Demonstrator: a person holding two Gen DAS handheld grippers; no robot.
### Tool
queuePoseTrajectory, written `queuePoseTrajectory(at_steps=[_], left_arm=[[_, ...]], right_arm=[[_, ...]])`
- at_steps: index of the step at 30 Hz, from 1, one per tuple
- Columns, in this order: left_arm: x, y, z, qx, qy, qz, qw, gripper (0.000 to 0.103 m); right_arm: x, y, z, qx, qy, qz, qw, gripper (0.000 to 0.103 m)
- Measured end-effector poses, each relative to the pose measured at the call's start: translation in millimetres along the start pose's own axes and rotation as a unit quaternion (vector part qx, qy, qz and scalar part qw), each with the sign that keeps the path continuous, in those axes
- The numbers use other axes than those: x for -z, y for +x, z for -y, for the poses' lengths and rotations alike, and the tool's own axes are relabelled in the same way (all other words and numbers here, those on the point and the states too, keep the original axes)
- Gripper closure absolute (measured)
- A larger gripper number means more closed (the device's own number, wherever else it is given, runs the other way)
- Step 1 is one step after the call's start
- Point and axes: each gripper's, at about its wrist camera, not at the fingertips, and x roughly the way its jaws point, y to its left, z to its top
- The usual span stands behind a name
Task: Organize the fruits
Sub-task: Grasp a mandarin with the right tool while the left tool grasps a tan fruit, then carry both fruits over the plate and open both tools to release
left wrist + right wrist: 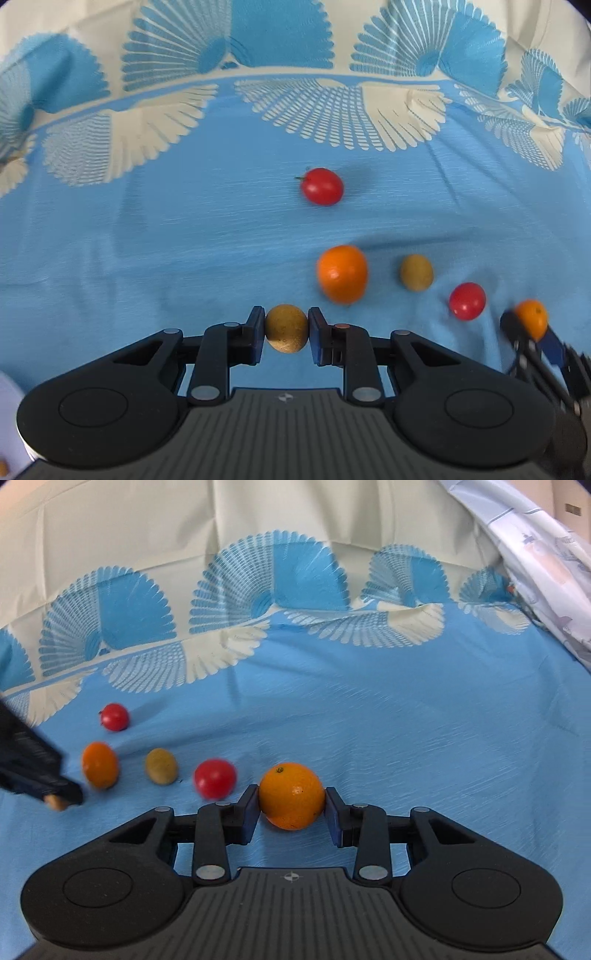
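My left gripper [286, 328] fingers squeeze a brown fruit [286, 328]; my right gripper [291, 800] fingers squeeze an orange [291, 796].

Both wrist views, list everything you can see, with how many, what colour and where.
Oranges: 2, orange; one in the right gripper, one loose on the cloth.
Brown fruits: 2, yellow-brown; one in the left gripper, one beside the loose orange.
Red fruits: 2, red; one farther back, one near the right gripper.
Cloth: 1, blue with cream fans, under everything.
Left gripper: black, shut on a brown fruit.
Right gripper: black, shut on an orange.
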Motion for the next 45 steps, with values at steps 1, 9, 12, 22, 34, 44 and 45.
queuePoseTrajectory(at_steps=[1,9,12,22,34,44,45], left_arm=[[3.9,-7.3,-5.6,-0.002,-0.001,0.0,1.0,0.076],[42.9,-85.2,-62.5,-0.009,-0.02,0.022,0.9995,0.076],[59.5,-124.5,-83.0,-0.014,-0.024,0.05,0.9983,0.076],[127.4,-227.9,-162.6,-0.057,-0.065,0.102,0.9911,0.076],[241.1,-305.3,-262.9,-0.058,-0.161,0.118,0.9781,0.076],[284.9,-322.6,-295.8,-0.043,-0.198,0.141,0.969,0.076],[286.3,-323.2,-297.7,-0.042,-0.2,0.143,0.9684,0.076]], right_arm=[[0.1,-0.3,1.3,0.004,0.004,0.001,1.0,0.064],[1.9,-25.5,-1.7,0.033,0.017,0.018,0.999,0.064],[-0.7,-62.7,-12.3,0.017,0.007,0.038,0.999,0.064],[30.1,-211.7,-92.5,-0.129,-0.056,0.042,0.989,0.064],[67.2,-345.8,-196.6,-0.279,-0.181,0.025,0.943,0.064],[89.2,-391.9,-228.2,-0.288,-0.254,0.028,0.923,0.064],[89.5,-392.8,-229.8,-0.286,-0.257,0.029,0.923,0.064]])
